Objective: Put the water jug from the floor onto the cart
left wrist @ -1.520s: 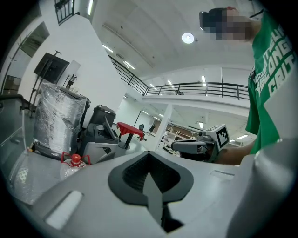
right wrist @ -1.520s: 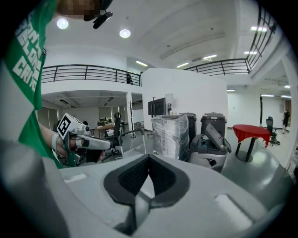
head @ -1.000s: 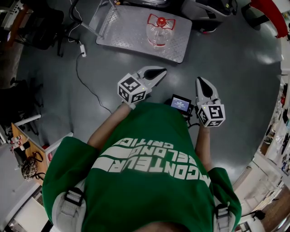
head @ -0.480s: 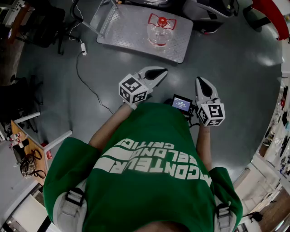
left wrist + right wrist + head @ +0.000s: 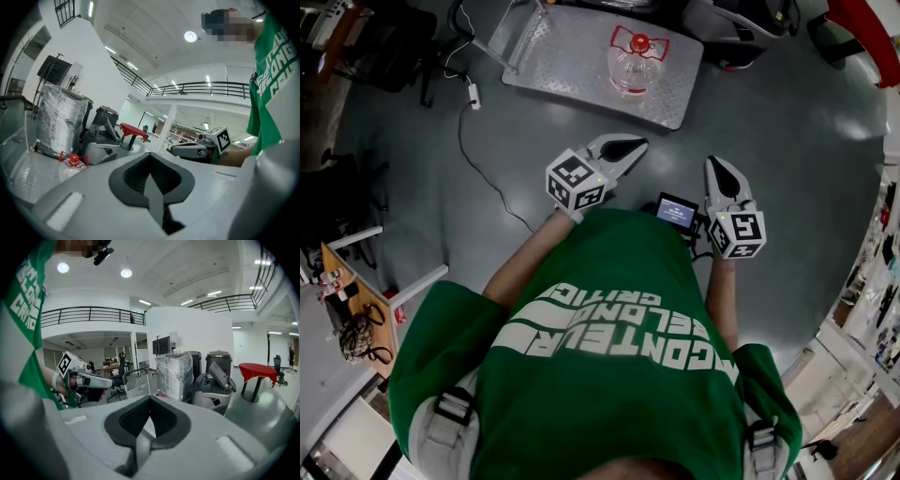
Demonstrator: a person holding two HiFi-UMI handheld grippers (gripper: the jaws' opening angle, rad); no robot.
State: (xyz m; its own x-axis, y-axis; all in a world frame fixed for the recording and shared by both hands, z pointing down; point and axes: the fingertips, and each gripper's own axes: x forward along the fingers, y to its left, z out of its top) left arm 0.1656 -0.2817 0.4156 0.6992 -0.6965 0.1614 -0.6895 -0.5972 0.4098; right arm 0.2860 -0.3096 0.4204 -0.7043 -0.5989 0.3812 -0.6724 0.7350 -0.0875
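Head view: water jug (image 5: 637, 64) upright on cart (image 5: 572, 67), upper centre; placement judged done, so left gripper (image 5: 625, 148) and right gripper (image 5: 718, 174) hover mid-frame, well apart from it
Left gripper view: fingers pressed together, empty; jug lower left
Right gripper view: fingers pressed together, empty

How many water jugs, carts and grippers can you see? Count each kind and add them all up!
water jug: 1
cart: 1
grippers: 2, the left gripper and the right gripper
total: 4
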